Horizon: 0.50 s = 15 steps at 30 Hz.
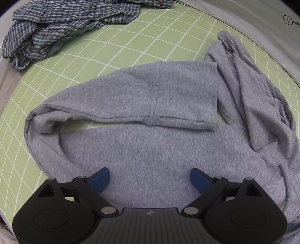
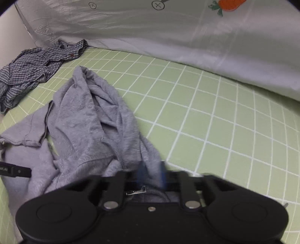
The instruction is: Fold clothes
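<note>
Hoodie (image 1: 150, 150), grey, lies spread on the green grid mat (image 1: 112, 47), right under and ahead of the left gripper (image 1: 150, 178). Left gripper points down at it, blue fingers (image 1: 100, 178) wide apart, nothing between them but flat fabric below; whether the tips touch the cloth can't be told. One sleeve (image 1: 131, 97) is folded across the body just ahead of that gripper, cuff end toward its right. Hood (image 1: 253, 93) is bunched up further right and ahead, w/ a drawstring (image 1: 284, 172) trailing down.

Over to the right wrist view: right gripper (image 2: 151, 176) is motion-blurred, blue fingers (image 2: 162, 174) drawn close together and pinching grey hoodie fabric at its near edge. A metal zipper pull (image 2: 136, 191) sits just behind the fingertips. Hood mound (image 2: 90, 112) rises ahead and left of this gripper; bare mat to its right.

Checked shirt (image 1: 56, 28) lies crumpled at the mat's far-left corner, well apart from the hoodie. White sheet (image 2: 187, 37) w/ a carrot print (image 2: 229, 4) bunches along the far side.
</note>
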Tool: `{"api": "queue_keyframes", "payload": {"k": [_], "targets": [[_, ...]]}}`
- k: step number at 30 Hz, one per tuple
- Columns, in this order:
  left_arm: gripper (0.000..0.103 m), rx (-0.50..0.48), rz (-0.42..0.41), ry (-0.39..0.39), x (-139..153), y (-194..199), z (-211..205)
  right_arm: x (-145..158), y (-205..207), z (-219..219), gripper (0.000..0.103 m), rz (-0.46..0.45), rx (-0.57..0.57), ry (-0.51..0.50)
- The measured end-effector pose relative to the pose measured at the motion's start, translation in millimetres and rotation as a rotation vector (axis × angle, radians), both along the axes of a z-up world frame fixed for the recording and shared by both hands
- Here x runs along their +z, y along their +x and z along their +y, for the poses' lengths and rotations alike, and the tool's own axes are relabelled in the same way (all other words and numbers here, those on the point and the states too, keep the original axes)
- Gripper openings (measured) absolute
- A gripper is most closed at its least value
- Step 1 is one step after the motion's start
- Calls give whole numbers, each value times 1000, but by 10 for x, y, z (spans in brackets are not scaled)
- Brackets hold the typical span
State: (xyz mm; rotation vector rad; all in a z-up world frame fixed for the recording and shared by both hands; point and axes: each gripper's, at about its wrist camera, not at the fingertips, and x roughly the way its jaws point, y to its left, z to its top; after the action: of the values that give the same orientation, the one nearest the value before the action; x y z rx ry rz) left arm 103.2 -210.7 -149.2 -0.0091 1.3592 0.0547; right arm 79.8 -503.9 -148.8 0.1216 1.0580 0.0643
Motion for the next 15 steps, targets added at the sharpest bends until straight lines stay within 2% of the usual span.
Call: {"api": "queue_keyframes", "payload": {"k": [2, 4, 7, 11, 12, 14, 15], "targets": [[96, 0, -5, -4, -2, 55, -7, 27, -11, 2, 4, -30, 26, -31], [95, -1, -21, 5, 16, 122, -17, 97, -14, -53, 4, -99, 5, -99], [95, 18, -95, 15, 172, 259, -33, 323, 40, -316, 4, -219, -167, -244], [95, -1, -225, -24, 464, 498, -143, 489, 37, -975, 5, -297, -471, -260], [95, -4, -237, -23, 506, 547, -183, 493, 18, -1089, 9, -288, -495, -282], [95, -9, -250, -33, 567, 608, -251, 521, -61, -1256, 27, -272, -535, -327], [95, -15, -249, -48, 581, 609, -286, 561, -153, -1285, 41, -280, -549, -335]]}}
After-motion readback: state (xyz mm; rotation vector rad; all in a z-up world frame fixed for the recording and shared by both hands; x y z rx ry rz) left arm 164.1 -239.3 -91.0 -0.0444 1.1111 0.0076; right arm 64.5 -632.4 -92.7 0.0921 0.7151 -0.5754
